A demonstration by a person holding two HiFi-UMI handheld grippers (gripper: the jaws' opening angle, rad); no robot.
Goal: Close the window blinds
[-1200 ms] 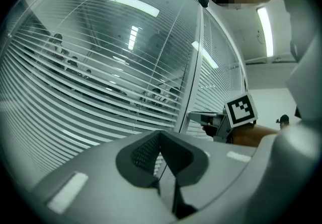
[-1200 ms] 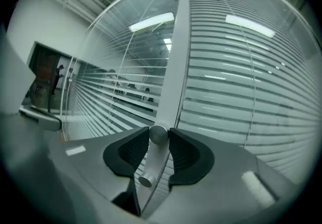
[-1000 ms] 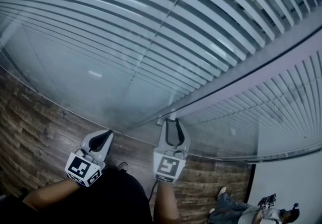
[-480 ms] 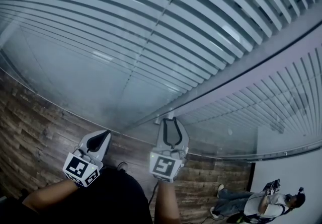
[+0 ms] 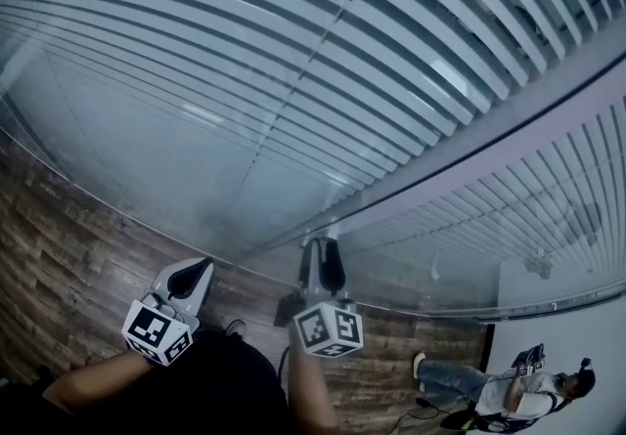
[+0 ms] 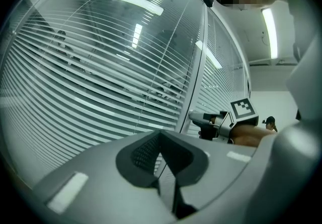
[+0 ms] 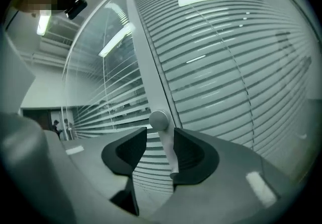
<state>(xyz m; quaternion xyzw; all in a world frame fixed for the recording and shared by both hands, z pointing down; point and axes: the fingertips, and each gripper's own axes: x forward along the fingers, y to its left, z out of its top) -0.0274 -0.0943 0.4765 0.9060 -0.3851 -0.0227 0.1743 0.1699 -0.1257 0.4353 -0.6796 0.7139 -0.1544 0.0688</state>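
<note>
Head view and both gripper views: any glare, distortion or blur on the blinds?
Head view: fisheye bows the blinds into arcs; faint light reflections over them. Left gripper view: bright light strip across the slats, dark round vignette. Right gripper view: same vignette, white knob sharp.

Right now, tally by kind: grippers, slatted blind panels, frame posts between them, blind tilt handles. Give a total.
Grippers: 2 (left gripper, right gripper)
Blind panels: 2 (left blind panel, right blind panel)
Frame posts: 1 (frame post)
Tilt handles: 1 (tilt handle, between the right gripper's jaws, which have just been opening)
Total: 6
</note>
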